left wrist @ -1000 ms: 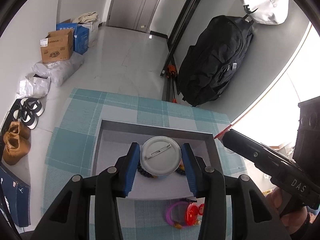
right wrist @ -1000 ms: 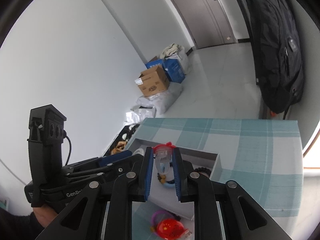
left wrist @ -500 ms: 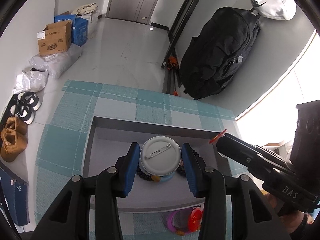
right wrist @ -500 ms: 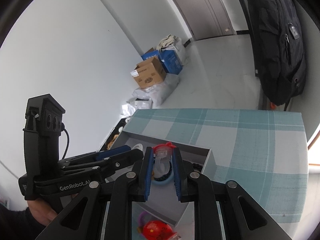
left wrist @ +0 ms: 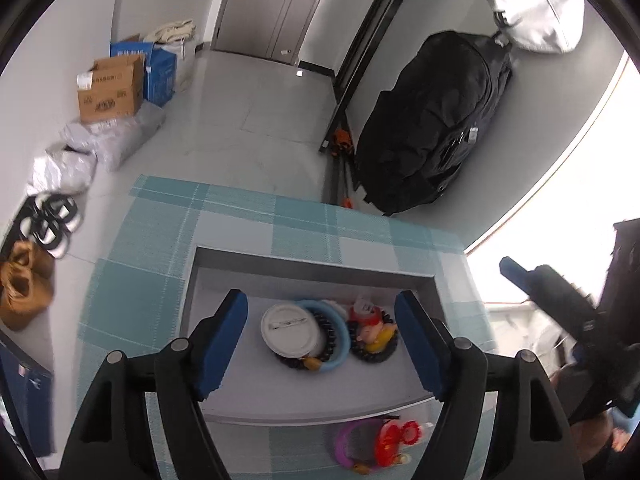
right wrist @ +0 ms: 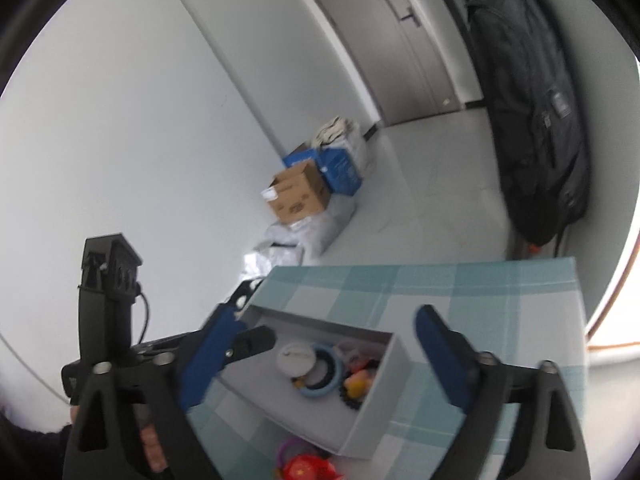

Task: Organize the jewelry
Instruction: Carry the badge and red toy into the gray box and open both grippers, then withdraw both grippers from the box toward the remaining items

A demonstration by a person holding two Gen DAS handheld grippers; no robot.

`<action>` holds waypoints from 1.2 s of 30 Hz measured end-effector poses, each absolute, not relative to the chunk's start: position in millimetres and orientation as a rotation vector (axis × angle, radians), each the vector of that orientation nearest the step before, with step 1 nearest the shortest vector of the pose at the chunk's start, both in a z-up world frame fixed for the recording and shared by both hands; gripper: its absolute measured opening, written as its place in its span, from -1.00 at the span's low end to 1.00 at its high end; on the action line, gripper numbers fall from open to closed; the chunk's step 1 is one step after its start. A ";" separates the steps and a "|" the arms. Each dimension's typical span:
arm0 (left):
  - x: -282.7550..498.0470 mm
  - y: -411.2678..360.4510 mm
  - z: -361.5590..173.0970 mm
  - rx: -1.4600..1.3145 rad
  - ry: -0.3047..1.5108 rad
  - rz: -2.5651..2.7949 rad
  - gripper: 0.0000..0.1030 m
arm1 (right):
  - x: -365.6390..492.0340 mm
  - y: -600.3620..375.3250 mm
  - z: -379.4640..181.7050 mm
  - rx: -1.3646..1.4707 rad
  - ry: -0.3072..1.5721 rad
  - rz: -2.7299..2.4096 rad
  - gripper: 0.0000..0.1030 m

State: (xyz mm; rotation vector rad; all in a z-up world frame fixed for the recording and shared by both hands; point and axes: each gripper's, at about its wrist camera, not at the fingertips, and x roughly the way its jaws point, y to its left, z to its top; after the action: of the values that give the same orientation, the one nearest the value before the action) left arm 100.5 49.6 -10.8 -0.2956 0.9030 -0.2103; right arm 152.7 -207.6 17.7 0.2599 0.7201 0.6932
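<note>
Both sets of jaws are opening as I speak, nothing pinched in either. Below my left gripper (left wrist: pixel 320 344), straight ahead between its blue pads, the shallow grey cardboard box (left wrist: pixel 312 270) holds the round white pin badge (left wrist: pixel 289 330) lying back-up, half over a pale blue ring bangle (left wrist: pixel 338 338) and a dark beaded bracelet (left wrist: pixel 326 334), with a little red-and-yellow charm figure (left wrist: pixel 372 326) just to the right of them. My right gripper (right wrist: pixel 320 356) stands wide and clear, off to the box's side and higher, looking across at the same pile. What's left, I reckon, is the purple ring with the red flower ornament (left wrist: pixel 378 442), sitting on the teal checked desk (left wrist: pixel 160 248) outside the box, just beyond its near wall and underneath the left jaws, a touch right of centre. The left hand looks the nearer one; it would have to draw back and dip, since the piece lies behind the pads' reach rather than ahead. The ring's flat face is up, so a grip across its rim seems best.
</note>
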 end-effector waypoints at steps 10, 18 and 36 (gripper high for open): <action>84.7 46.1 -4.1 -0.238 0.875 -0.190 0.40 | 145.5 -210.0 8.0 0.222 0.758 0.644 1.00; 67.3 41.1 -2.8 -0.217 0.874 -0.161 0.40 | 125.9 -217.3 6.4 0.195 0.758 0.618 1.00; 15.8 40.4 -7.6 -0.222 0.896 -0.173 0.40 | 82.0 -233.5 -16.0 0.159 0.821 0.567 1.00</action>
State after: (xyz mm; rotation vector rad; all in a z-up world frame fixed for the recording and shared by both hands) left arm 15.8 40.4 -7.6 -0.2224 0.8961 -0.1732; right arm 82.0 -233.5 -16.0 0.1594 0.8208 0.5666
